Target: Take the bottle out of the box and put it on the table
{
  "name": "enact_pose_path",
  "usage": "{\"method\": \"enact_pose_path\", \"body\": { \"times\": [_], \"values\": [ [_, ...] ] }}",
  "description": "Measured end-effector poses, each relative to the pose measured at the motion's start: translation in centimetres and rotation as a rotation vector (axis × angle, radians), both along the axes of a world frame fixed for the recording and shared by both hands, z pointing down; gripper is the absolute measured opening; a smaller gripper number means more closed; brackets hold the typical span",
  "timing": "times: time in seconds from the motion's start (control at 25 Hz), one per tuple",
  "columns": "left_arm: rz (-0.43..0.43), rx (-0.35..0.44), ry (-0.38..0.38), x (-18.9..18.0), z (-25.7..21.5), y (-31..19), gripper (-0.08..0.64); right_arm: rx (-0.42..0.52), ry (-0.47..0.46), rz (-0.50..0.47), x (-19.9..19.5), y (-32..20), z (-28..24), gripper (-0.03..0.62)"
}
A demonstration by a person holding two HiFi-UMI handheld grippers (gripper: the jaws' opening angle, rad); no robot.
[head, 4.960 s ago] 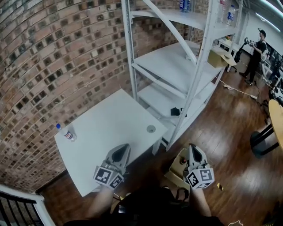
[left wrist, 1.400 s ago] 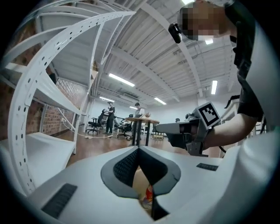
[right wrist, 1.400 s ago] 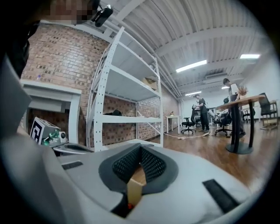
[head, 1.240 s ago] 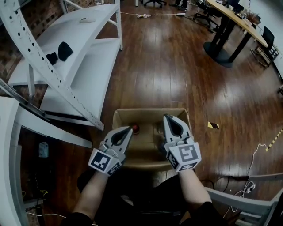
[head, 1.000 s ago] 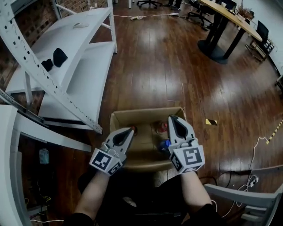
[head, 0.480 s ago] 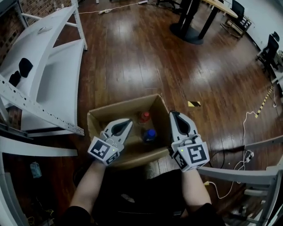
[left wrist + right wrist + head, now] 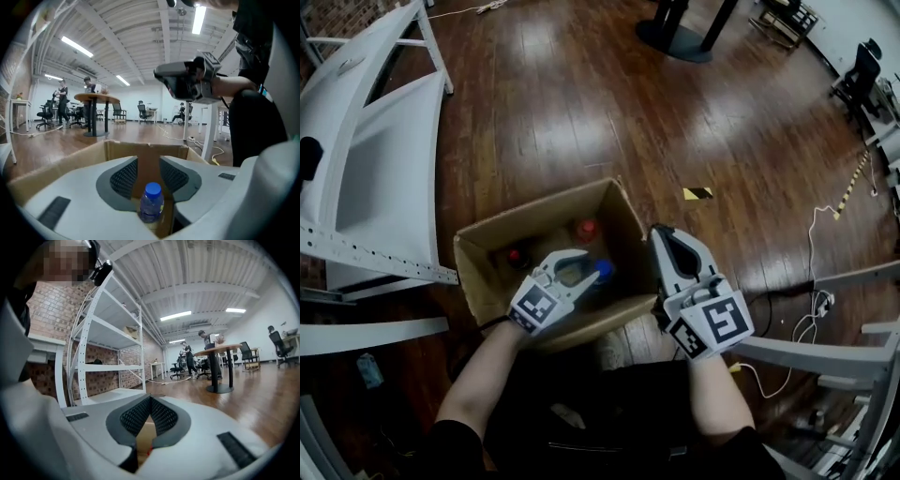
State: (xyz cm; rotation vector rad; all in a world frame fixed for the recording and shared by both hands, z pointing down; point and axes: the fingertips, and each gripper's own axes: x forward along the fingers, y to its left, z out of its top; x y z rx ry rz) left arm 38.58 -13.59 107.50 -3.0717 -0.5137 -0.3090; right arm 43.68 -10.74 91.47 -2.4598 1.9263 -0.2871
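An open cardboard box [image 7: 623, 225] stands on the wooden floor. Inside are two red-capped bottles [image 7: 585, 228] [image 7: 516, 255] and a blue-capped clear bottle [image 7: 601, 269]. My left gripper [image 7: 578, 267] has dipped into the box, and its jaws are opening. In the left gripper view the blue-capped bottle [image 7: 151, 206] stands low between the fingers [image 7: 117, 180] with gaps on both sides. My right gripper [image 7: 662, 234] hovers over the box's right wall, shut and empty, with its tips [image 7: 150, 399] meeting. It also shows in the left gripper view as the right gripper [image 7: 187, 82].
White shelving [image 7: 366, 141] stands to the left of the box. A white table frame [image 7: 806, 352] is at the lower right, with cables [image 7: 825, 225] on the floor by it. A yellow-black scrap [image 7: 697, 193] lies just beyond the box. People and desks are far off.
My left gripper dropped from above the box's near wall into the box, and its jaws parted around the blue-capped bottle. The right gripper shifted to the box's right wall.
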Motion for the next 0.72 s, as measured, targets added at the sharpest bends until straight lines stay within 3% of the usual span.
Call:
{"method": "enact_pose_path", "body": {
  "times": [0.08,0.24,0.48,0.72],
  "values": [
    [0.025,-0.005,-0.059,1.1,2.8,0.6,0.174,0.014,-0.047,0.002,0.2,0.4,0.2,0.003],
    [0.041,-0.050,-0.155,2.0,8.1,1.0,0.347,-0.002,-0.061,-0.007,-0.3,0.8,0.6,0.003],
    [0.081,0.014,-0.233,3.5,13.2,2.3,0.348,-0.021,-0.081,0.007,0.4,1.4,1.5,0.003],
    [0.100,0.006,-0.287,4.6,17.7,4.0,0.367,-0.058,-0.108,-0.009,0.1,1.2,3.0,0.003]
  ]
}}
